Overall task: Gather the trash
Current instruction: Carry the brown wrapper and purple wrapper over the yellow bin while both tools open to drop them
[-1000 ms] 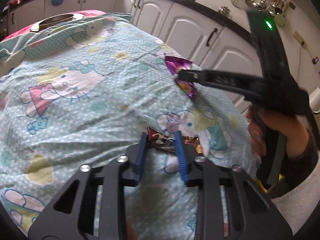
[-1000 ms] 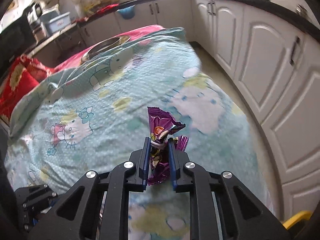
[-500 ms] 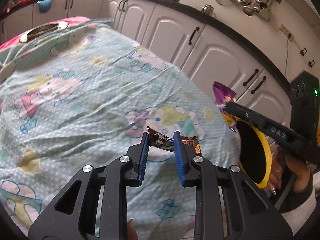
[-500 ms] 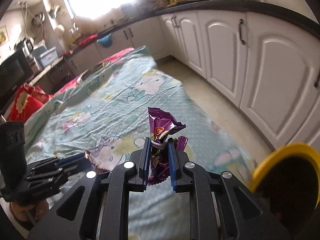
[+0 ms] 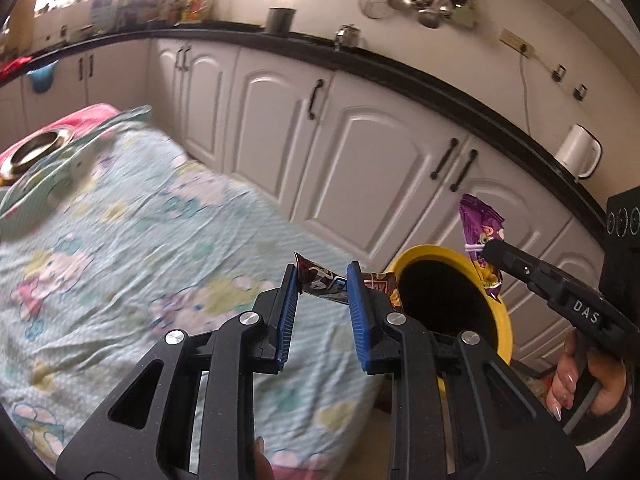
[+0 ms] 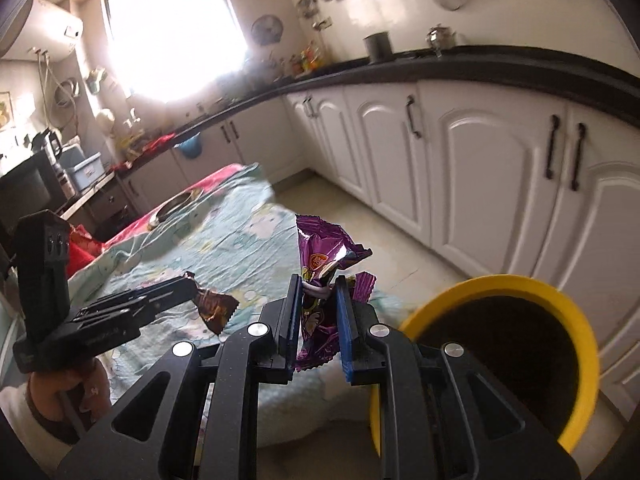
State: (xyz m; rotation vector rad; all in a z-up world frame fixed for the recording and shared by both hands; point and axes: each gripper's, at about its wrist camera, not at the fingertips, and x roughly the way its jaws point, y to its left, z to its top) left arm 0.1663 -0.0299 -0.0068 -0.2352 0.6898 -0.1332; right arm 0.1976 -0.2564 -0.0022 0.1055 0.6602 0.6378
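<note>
The brown wrapper [image 5: 332,283] is clamped between the blue pads of the left hand-held gripper [image 5: 323,292], held in the air over the near right edge of the bed, just left of the yellow bin [image 5: 505,322]. One crumpled end of it pokes out past the right pad, close to the bin's rim; whether it touches the rim cannot be told. In the right wrist view the same wrapper [image 6: 214,305] hangs from the tip of the left hand-held gripper [image 6: 188,286], to the left.

The purple wrapper [image 6: 322,280] is pinched upright in the right hand-held gripper [image 6: 317,300], its top flaring above the narrow jaws. Seen from the left wrist, this purple wrapper [image 5: 482,240] sits at the tip of the right hand-held gripper [image 5: 490,250], at the far right rim of the bin.

The bin [image 6: 496,284] stands on the floor at the right of the bed, its dark mouth open. The bed [image 5: 140,240] carries a pale blue cartoon sheet, with a metal bowl [image 5: 32,154] at its far left end. White cupboards [image 5: 380,160] under a black surface [image 5: 400,68] run along the far side.
</note>
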